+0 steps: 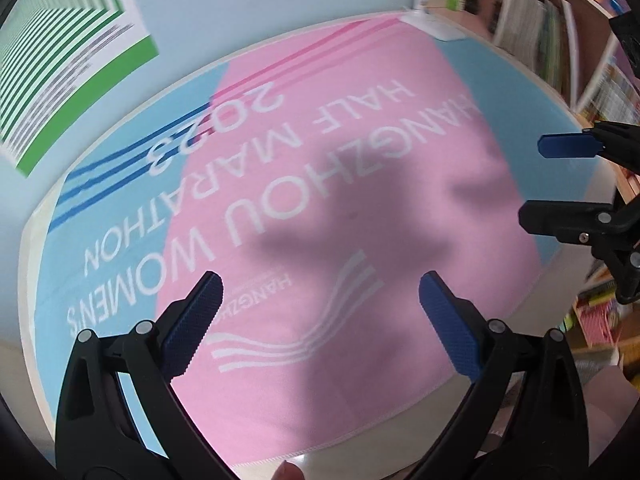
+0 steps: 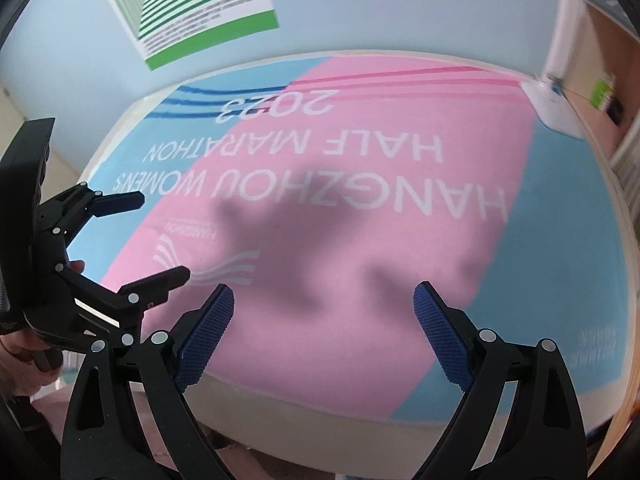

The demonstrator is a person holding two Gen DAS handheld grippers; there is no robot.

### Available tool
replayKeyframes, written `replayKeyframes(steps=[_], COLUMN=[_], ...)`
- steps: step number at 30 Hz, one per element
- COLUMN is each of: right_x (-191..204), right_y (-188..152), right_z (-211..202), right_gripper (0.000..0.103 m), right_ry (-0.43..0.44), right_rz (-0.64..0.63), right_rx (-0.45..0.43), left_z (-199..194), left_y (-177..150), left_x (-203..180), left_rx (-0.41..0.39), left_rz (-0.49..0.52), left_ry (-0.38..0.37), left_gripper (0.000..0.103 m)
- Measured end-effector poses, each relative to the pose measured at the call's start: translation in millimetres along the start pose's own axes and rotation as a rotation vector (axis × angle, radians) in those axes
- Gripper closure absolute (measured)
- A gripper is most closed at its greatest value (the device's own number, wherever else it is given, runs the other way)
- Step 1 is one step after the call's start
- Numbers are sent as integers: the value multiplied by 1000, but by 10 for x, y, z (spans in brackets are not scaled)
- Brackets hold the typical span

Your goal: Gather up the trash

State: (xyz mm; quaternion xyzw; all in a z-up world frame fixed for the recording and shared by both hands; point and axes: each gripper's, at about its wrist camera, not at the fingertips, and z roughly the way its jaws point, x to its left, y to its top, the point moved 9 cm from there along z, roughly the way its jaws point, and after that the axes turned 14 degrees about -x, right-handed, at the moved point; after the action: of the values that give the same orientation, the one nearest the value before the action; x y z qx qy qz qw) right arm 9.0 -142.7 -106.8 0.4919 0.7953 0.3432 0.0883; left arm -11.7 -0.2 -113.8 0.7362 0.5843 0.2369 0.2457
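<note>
I hold my left gripper (image 1: 320, 320) and right gripper (image 2: 324, 332) spread, empty, over the printed towel (image 1: 360, 200); no trash shows, perhaps out of frame.

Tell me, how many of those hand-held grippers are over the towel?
2. The left hand-held gripper hangs open above the pink and blue towel; the right hand-held gripper is open beside it, on its right. None seems hidden.

**Count on the table**

I see two grippers, left gripper (image 1: 320, 292) and right gripper (image 2: 324, 304), each with two blue pads. One pink-and-blue towel (image 1: 340, 184), one green striped poster (image 1: 60, 60), one white box (image 1: 434, 26).
</note>
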Motion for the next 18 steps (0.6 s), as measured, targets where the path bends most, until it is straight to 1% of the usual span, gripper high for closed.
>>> replayKeyframes(steps=[2,4,8,13,18], right_x=[-17,-33,-36,-30,-22], right_y=[71,132,201,271,328], right_z=[31,60,112,159,232], right_gripper=[12,13,12,12,12], right_ry=[18,32,62,78,90], right_rz=[-28,-41,-68,-98,-91], right_rx=[5,6,11,11,13], left_z=[-2,11,32,45,61], left_y=[11,14,10,8,-3], left_x=[24,48,95,158,225], left_rx=[2,4,3,-2,-3], left_rz=[-47,-71,-103,-145,-172], left_ry=[14,34,78,106,121], left_gripper=[7,7,7,7,7])
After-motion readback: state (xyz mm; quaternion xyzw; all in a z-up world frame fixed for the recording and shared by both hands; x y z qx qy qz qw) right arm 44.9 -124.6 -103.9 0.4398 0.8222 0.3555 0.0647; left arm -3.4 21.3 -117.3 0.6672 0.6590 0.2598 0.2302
